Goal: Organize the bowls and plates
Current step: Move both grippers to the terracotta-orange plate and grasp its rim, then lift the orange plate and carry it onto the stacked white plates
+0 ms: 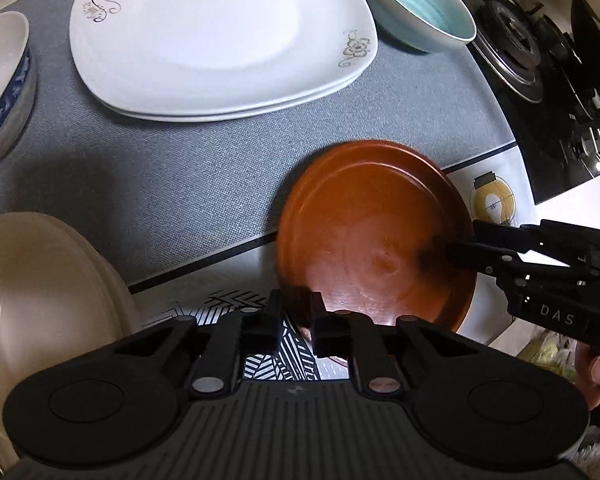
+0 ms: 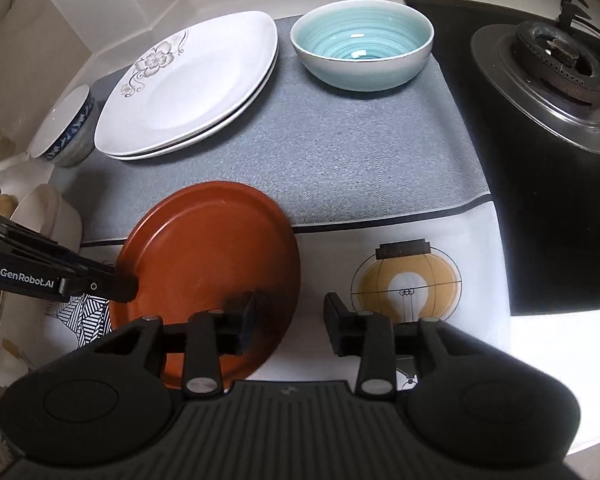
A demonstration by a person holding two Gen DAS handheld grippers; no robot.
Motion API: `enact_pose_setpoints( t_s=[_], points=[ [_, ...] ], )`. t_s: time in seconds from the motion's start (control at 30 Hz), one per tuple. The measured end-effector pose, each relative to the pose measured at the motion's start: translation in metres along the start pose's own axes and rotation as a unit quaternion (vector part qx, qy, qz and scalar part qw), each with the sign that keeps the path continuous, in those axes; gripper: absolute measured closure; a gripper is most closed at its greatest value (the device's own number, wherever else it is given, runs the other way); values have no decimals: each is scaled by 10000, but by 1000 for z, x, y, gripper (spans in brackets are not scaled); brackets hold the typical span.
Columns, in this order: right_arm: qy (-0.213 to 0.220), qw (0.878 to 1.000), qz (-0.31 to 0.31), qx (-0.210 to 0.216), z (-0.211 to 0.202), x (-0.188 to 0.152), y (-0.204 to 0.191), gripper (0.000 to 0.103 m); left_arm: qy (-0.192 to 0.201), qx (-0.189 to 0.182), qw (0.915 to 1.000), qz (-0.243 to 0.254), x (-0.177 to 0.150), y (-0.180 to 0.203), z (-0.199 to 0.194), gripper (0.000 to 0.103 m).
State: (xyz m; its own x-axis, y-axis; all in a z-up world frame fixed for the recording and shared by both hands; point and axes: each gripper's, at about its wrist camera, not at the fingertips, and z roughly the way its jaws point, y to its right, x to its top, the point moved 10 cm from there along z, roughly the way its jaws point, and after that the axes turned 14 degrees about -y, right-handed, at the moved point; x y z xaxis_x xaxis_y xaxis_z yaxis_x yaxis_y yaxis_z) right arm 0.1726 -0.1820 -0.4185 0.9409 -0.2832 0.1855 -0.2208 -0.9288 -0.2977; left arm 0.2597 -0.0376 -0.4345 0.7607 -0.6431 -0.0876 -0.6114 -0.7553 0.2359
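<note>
Two close wrist views, steeply down from opposite sides, sharing the brown plate (image 1: 374, 236).

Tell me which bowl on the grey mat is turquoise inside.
The wide bowl at the mat's far edge, beside the stove. Its inside is ringed turquoise; the smaller bowl left of the stacked white plates is white inside with a blue-patterned outside.

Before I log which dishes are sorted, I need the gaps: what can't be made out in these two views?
- Brown plate: near rim behind the left gripper in the left view; whether it is lifted is unclear.
- Blue-patterned bowl: cut off by the left edge, left view.
- Beige dish: cut off at the left edge, left view; type unclear.
- White plates: only two rims show; more beneath cannot be ruled out.
</note>
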Motion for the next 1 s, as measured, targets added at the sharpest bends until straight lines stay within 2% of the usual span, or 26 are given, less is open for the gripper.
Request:
enact_pose_setpoints(
  t_s=[0.07, 0.13, 0.23, 0.43, 0.53, 0.8, 0.9, 1.0],
  points=[
    [19, 10000, -28, 85, 0, 0, -4, 75, 81, 127, 9998, 108, 0, 4, -4, 89],
    [36, 9999, -82, -68, 0, 1, -6, 83, 202, 286, 9992, 216, 1, 7, -10, 89],
    [72, 9998, -111, -142, -1, 3, -7, 83, 243, 266, 9991, 231, 2, 7, -13, 89],
    [-40, 9999, -93, -102, 6, 5, -9, 83, 33, -13, 10000, -31, 0, -1, 1, 89],
    [-60, 9998, -125, -111, 5, 5, -14, 83, 128, 109, 9999, -16, 0, -2, -4, 89],
    [-10, 10000, -51, 59, -26, 16, -34, 83, 374, 204, 9990, -165, -3, -10, -47, 89],
    [150, 9995, -122, -238, -48, 26, -46, 83, 583, -32, 9979, -280, 2, -10, -73, 89],
    [358, 9988, -46, -346, -70, 37, -57, 83, 888, -40, 9957, -247, 7, -10, -99, 89]
  ],
)
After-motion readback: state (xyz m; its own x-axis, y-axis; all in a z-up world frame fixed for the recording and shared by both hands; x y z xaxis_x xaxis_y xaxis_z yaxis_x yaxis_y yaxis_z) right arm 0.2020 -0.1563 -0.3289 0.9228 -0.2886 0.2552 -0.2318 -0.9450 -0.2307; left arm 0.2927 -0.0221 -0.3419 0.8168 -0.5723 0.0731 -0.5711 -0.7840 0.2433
